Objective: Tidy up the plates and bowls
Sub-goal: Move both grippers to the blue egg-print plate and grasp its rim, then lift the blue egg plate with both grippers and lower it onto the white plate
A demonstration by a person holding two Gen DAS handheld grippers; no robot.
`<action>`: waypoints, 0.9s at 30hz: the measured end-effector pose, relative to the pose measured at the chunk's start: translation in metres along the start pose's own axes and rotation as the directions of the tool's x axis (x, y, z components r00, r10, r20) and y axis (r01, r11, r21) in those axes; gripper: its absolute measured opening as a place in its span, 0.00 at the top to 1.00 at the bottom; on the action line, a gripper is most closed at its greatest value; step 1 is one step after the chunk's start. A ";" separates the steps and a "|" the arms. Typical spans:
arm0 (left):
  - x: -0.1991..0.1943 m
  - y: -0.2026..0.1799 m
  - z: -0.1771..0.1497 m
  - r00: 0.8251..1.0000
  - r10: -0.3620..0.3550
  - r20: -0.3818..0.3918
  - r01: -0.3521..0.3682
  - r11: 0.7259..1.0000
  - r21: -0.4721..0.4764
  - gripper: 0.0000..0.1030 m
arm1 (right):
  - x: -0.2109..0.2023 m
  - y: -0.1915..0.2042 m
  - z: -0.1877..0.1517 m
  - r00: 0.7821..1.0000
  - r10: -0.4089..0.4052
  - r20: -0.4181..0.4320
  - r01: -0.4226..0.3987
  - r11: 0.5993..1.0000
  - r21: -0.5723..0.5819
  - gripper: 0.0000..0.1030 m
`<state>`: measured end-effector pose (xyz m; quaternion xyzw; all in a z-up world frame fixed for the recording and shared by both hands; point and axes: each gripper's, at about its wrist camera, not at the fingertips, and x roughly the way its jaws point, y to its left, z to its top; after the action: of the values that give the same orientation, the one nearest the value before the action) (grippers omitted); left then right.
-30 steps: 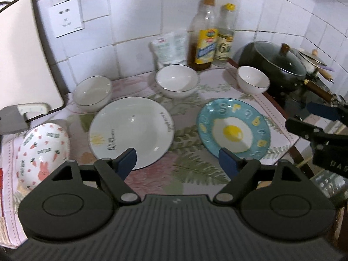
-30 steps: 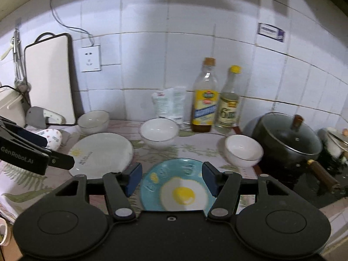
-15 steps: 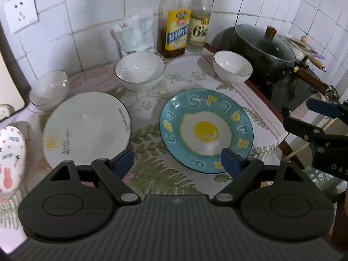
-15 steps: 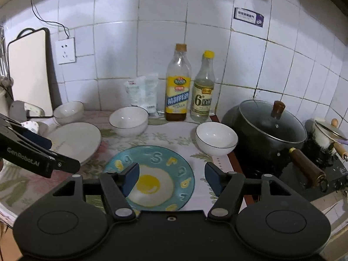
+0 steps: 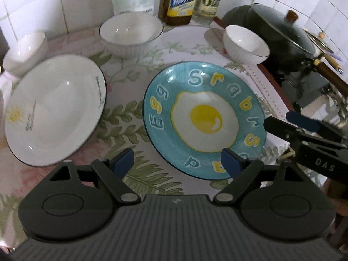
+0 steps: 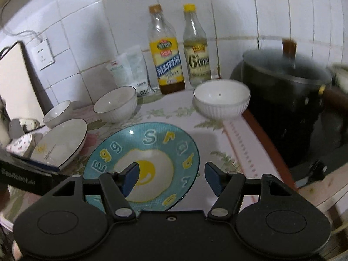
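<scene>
A blue plate with a fried-egg picture [image 5: 204,119] lies on the counter, also in the right wrist view [image 6: 143,163]. A white plate [image 5: 54,108] lies to its left [image 6: 58,143]. Three white bowls stand behind: left [image 5: 26,52], middle [image 5: 130,33] and right [image 5: 245,44]; the right bowl [image 6: 221,101] is ahead of my right gripper. My left gripper [image 5: 177,163] is open and empty at the blue plate's near edge. My right gripper [image 6: 171,177] is open and empty above the blue plate's near right part.
Two bottles [image 6: 166,52] and a plastic bag [image 6: 128,67] stand against the tiled wall. A dark lidded pot [image 6: 287,87] sits on the stove at the right. A patterned bowl [image 6: 19,144] and a cutting board [image 6: 15,80] are at the far left.
Both grippers have moved forward and down toward the blue plate, which is now larger and closer in both views. Both stay open.
</scene>
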<state>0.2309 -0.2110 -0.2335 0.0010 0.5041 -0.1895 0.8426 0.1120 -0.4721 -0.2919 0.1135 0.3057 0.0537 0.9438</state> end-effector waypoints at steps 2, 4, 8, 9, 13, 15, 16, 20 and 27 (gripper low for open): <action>0.009 0.001 -0.002 1.000 0.001 0.000 -0.001 1.000 -0.029 0.15 | 0.008 -0.006 -0.003 1.000 0.015 0.001 -0.015 0.999 0.036 0.31; 0.018 0.001 -0.005 1.000 0.004 0.010 -0.003 0.998 -0.055 0.16 | 0.016 -0.010 -0.005 1.000 0.028 -0.001 -0.028 0.998 0.059 0.31; 0.027 0.003 -0.010 0.997 0.044 0.065 -0.039 0.996 -0.080 0.17 | 0.032 -0.014 -0.006 0.999 0.037 -0.020 -0.036 0.996 0.084 0.31; 0.029 0.004 -0.010 0.996 0.045 0.078 -0.038 0.996 -0.086 0.19 | 0.035 -0.015 -0.006 0.999 0.040 -0.024 -0.038 0.995 0.089 0.32; 0.037 0.008 -0.009 0.992 0.061 0.109 -0.049 0.993 -0.110 0.28 | 0.043 -0.018 -0.003 0.998 0.046 -0.032 -0.042 0.994 0.103 0.40; 0.040 0.010 -0.007 0.991 0.081 0.110 -0.067 0.989 -0.130 0.38 | 0.046 -0.020 -0.003 0.998 0.044 -0.039 -0.039 0.993 0.112 0.47; 0.042 0.012 -0.007 0.991 0.082 0.107 -0.067 0.988 -0.140 0.47 | 0.047 -0.021 -0.003 0.998 0.039 -0.046 -0.033 0.993 0.115 0.51; 0.047 0.015 -0.010 0.990 0.087 0.115 -0.069 0.986 -0.149 0.68 | 0.053 -0.029 -0.006 0.996 0.027 -0.087 -0.014 0.989 0.148 0.77; 0.048 0.016 -0.014 0.987 0.074 0.143 -0.049 0.984 -0.171 0.76 | 0.059 -0.047 -0.019 0.992 0.118 -0.053 -0.097 0.951 0.292 0.82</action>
<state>0.2448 -0.2084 -0.2844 -0.0682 0.4536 -0.1200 0.8805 0.1497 -0.5038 -0.3518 0.2646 0.3365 0.0637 0.9015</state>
